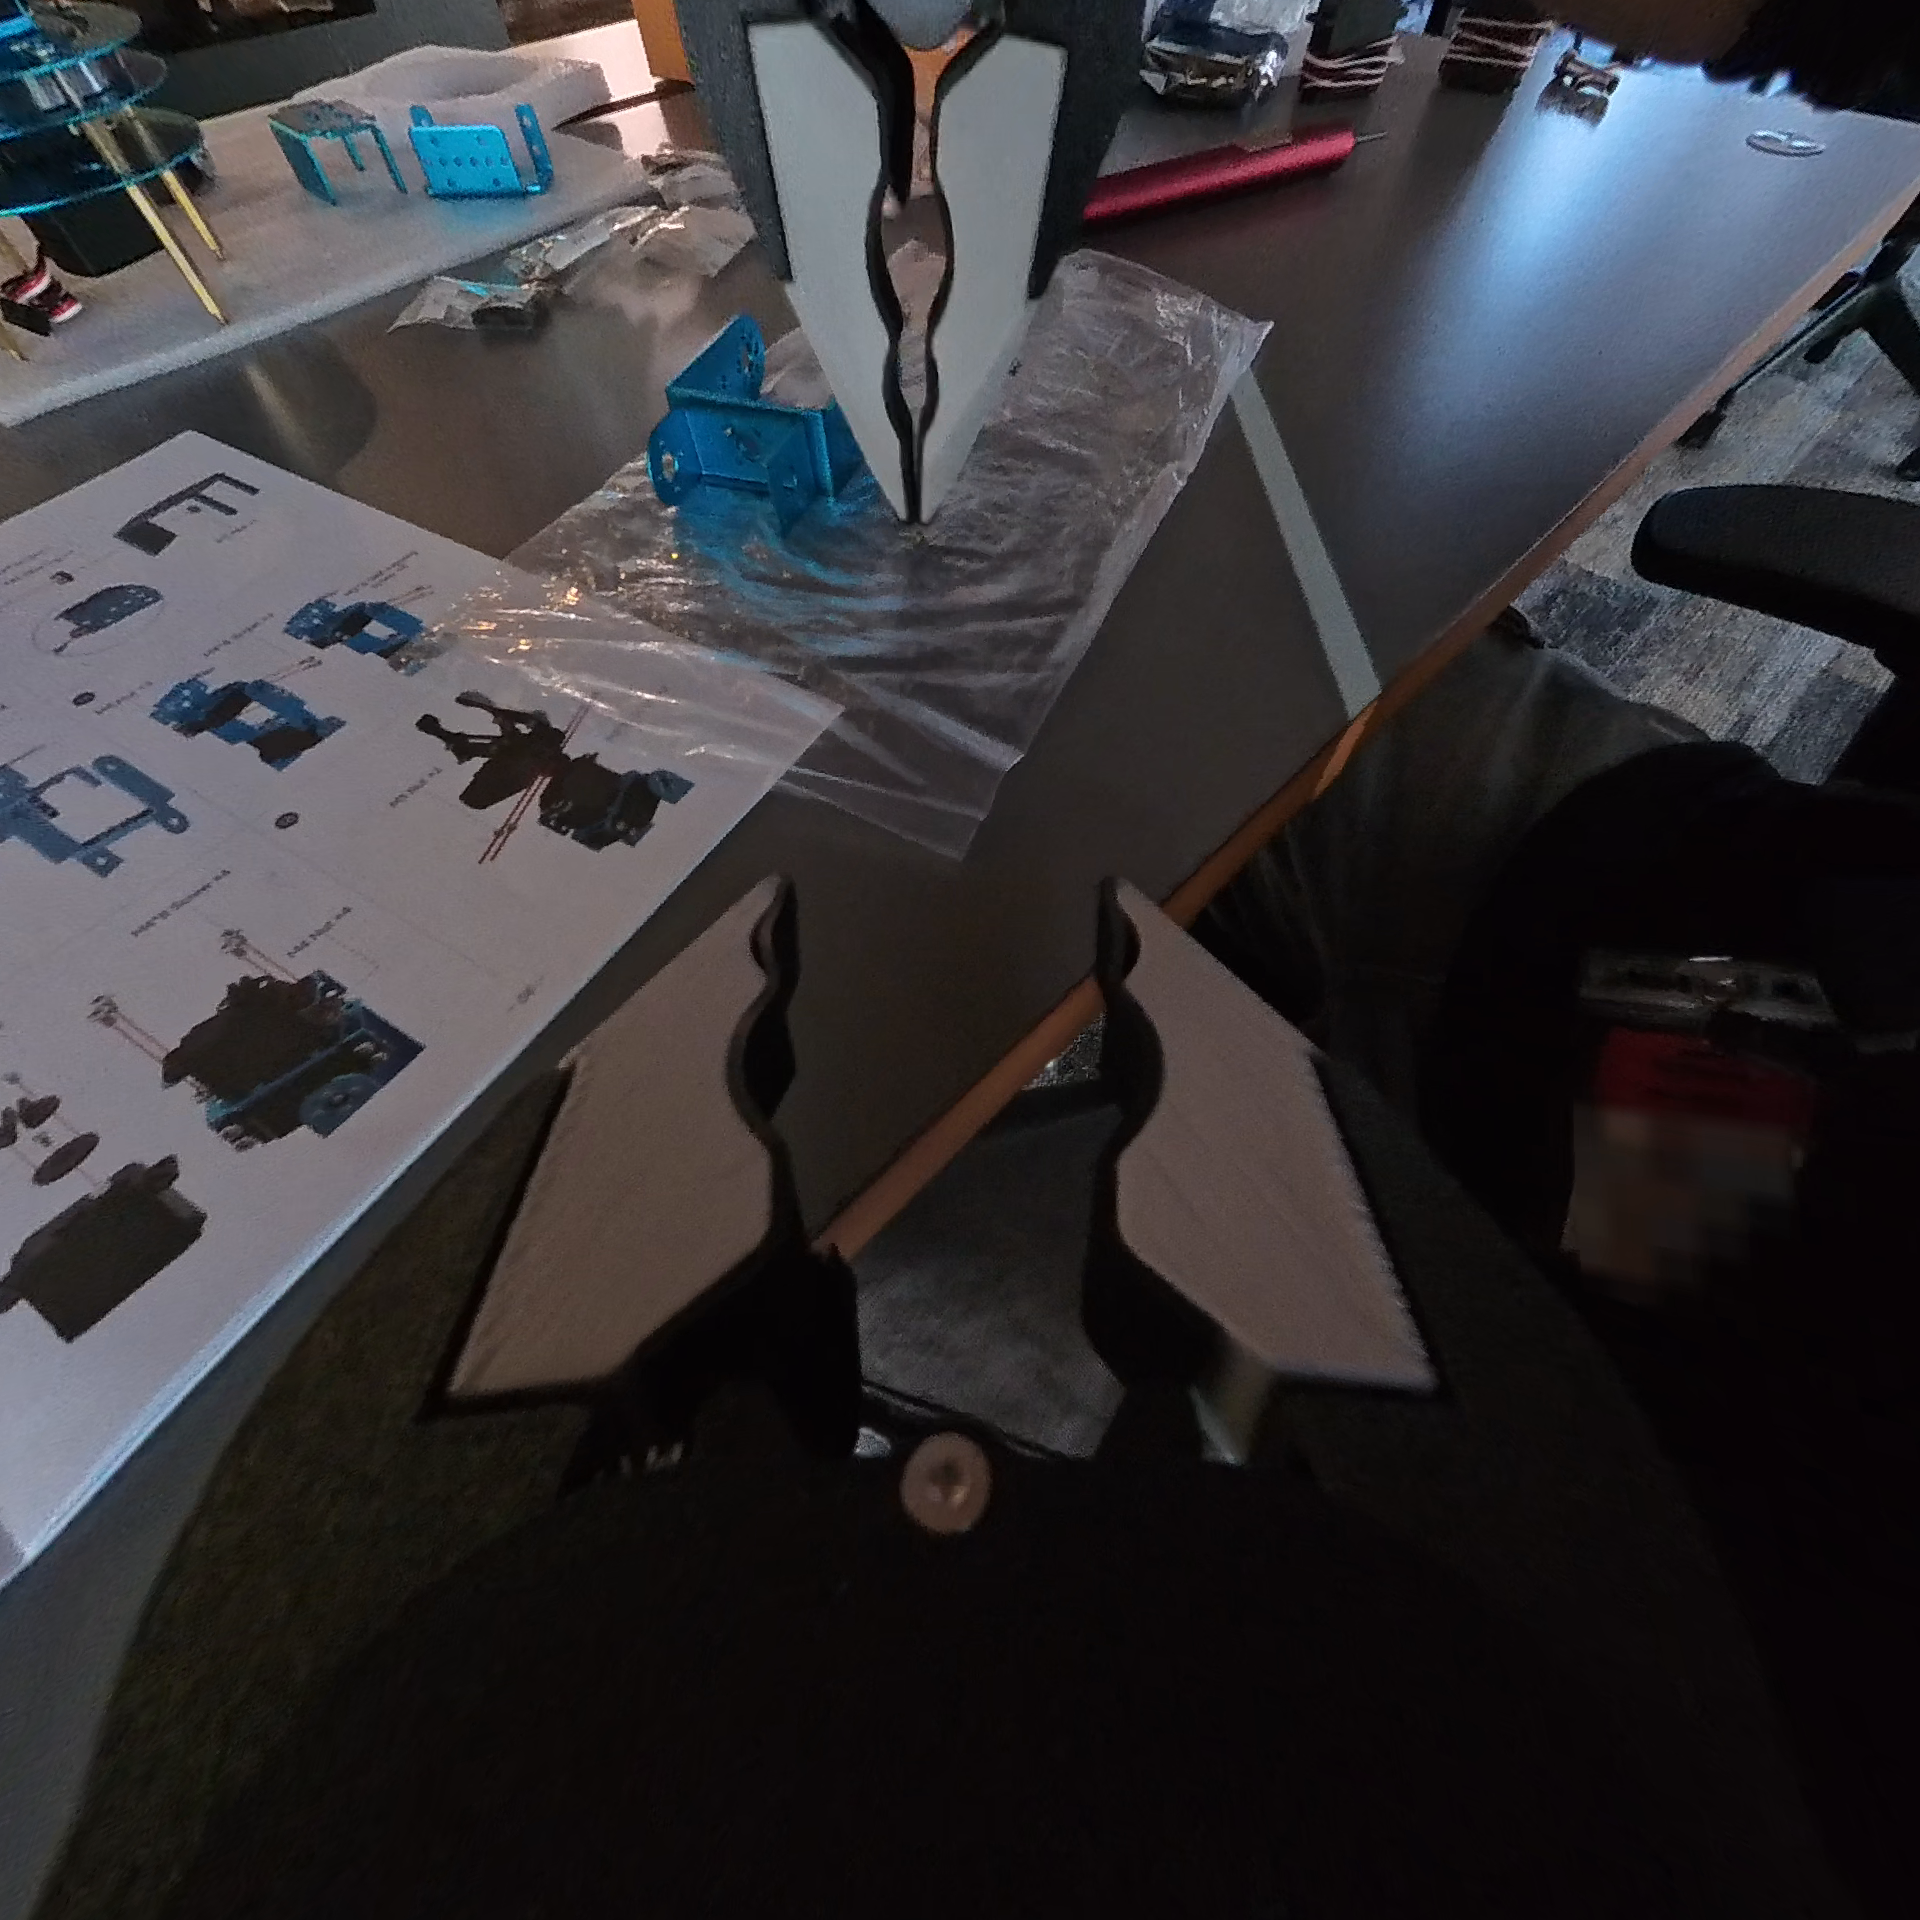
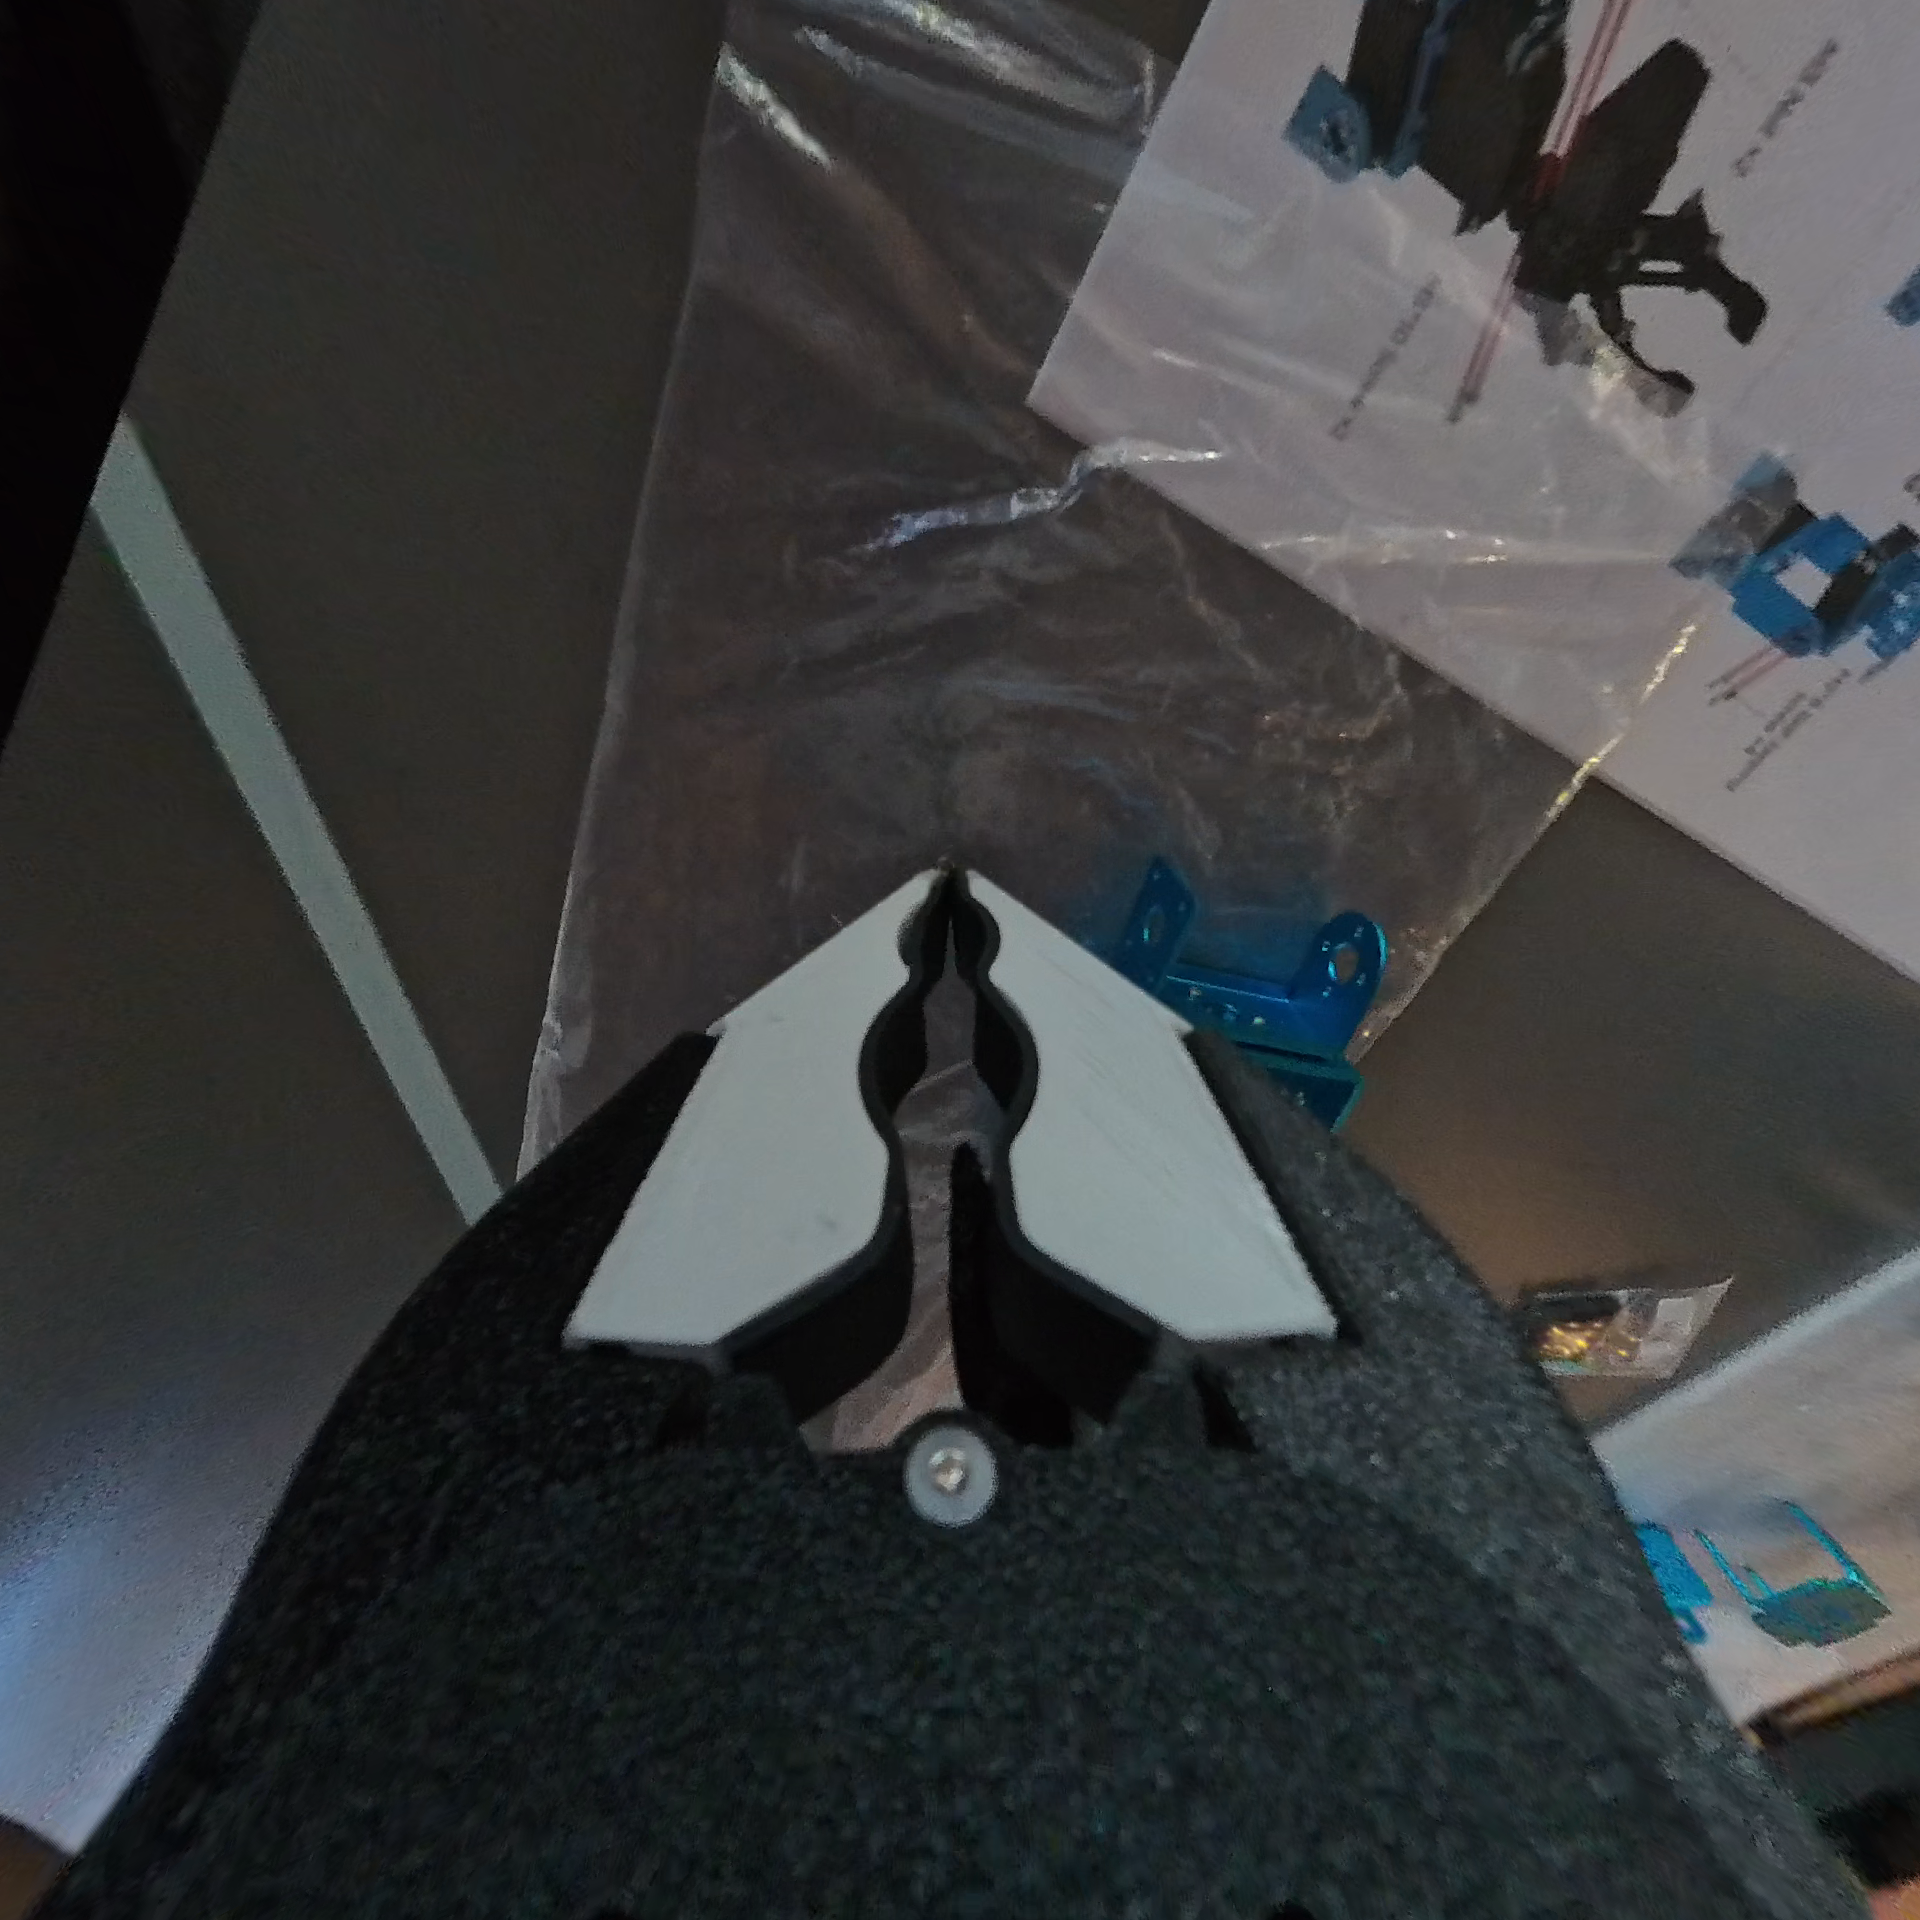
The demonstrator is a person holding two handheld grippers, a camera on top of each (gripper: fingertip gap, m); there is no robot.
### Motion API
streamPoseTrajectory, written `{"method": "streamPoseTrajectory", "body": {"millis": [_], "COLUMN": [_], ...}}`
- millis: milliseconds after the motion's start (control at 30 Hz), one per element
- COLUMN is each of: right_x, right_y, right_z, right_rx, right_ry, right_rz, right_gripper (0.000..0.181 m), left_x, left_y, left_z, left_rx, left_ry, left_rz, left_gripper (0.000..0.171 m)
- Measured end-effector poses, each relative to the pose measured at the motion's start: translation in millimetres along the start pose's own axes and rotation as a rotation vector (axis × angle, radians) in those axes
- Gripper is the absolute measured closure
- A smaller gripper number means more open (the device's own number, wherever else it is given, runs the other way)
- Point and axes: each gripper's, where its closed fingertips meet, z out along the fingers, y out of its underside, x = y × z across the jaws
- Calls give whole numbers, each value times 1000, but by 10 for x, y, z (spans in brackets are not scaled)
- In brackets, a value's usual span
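Note:
A clear plastic bag (image 1: 1039, 582) lies flat on the dark table (image 1: 1455, 343). Blue metal brackets (image 1: 743, 447) sit at its far left edge; I cannot tell if they are inside the bag or on it. My right gripper (image 1: 914, 509) comes down from above, shut, its tips pinching the bag's film, which ripples around them. In the right wrist view the shut right gripper (image 2: 948, 875) meets the bag (image 2: 883, 520), with the brackets (image 2: 1262, 987) just to its right. My left gripper (image 1: 945, 925) is open and empty, over the table's near edge, short of the bag.
A printed instruction sheet (image 1: 312, 831) lies left of the bag, partly under it (image 2: 1558, 312). Behind are a white foam sheet (image 1: 343, 270) with more blue brackets (image 1: 478, 156), small parts bags (image 1: 582, 260) and a red tube (image 1: 1216, 171). The table edge (image 1: 1351, 748) runs diagonally; a chair (image 1: 1787, 561) stands beyond. The gap from one gripper's tips to the other's is roughly 15 centimeters.

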Motion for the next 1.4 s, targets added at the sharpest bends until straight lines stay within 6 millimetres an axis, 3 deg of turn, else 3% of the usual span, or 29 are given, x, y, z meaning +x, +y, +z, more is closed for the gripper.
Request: {"method": "streamPoseTrajectory", "body": {"millis": [33, 233, 300, 400, 533, 1133, 1400], "right_x": [-2, -42, -65, -75, -32, -9, -4], "right_y": [3, 47, 30, 20, 34, 24, 26], "right_z": [-22, -105, -80, -28, 37, 58, 34], "right_rx": [29, 156, 138, 77, -8, -86, -50], "right_ry": [1, -15, -27, -18, -11, -109, -81], "right_rz": [8, 106, 118, 65, 26, -67, -73], "right_gripper": [181, 180, 171, 171, 171, 177, 177], "left_x": [2, -111, -145, -136, -97, -112, -107], "left_y": [-19, -235, -310, -367, -358, -186, -159], "left_z": [9, 109, 153, 214, 246, 243, 199], "left_rx": [1, -4, -2, -2, -6, -44, -46], "left_ry": [6, 14, 15, 24, 30, 9, 2], "left_rz": [2, 14, 18, 27, 32, 42, 38], "left_gripper": [110, 117, 117, 117, 117, 117, 117]}}
